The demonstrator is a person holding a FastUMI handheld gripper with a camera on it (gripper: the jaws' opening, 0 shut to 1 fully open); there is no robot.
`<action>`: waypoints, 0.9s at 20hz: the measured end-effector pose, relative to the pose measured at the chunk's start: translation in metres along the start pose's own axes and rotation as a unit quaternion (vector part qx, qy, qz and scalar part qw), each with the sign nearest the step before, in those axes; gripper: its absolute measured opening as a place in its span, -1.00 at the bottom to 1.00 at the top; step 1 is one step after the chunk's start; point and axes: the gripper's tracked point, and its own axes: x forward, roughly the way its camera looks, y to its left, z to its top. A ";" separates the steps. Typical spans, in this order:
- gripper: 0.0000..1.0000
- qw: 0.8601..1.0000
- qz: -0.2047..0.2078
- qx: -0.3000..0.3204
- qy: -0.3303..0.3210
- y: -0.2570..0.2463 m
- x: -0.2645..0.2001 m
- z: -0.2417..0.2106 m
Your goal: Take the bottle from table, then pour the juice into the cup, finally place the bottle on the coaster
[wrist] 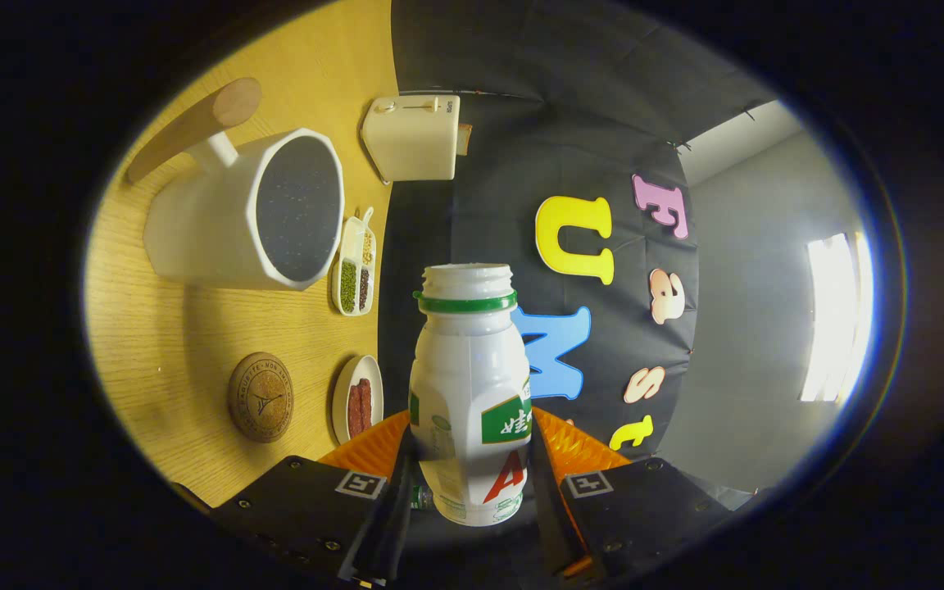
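My gripper (pixel 469 459) is shut on a white juice bottle (pixel 469 385) with a green neck ring, both fingers pressing its lower body. The bottle's mouth is uncapped. The whole view is rolled about a quarter turn, so the wooden table (pixel 161 328) stands on one side and the bottle lies roughly level with it, above the table's far edge. A white faceted cup (pixel 234 217) with a wooden handle stands on the table, its dark opening off to the side of the bottle's mouth. A round cork coaster (pixel 260 397) lies nearer the fingers, beside the bottle's base.
A small plate with reddish food (pixel 357 399) sits between the coaster and the bottle. A divided white dish of beans (pixel 355 266) lies next to the cup. A cream boxy appliance (pixel 413 138) stands beyond the cup, near the cloth wall.
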 end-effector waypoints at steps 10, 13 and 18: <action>0.30 1.000 -0.003 -0.019 -0.008 -0.007 0.003 0.006; 0.29 1.000 -0.004 -0.023 -0.010 -0.008 0.002 0.009; 0.30 0.999 -0.006 -0.030 -0.008 -0.009 0.003 0.005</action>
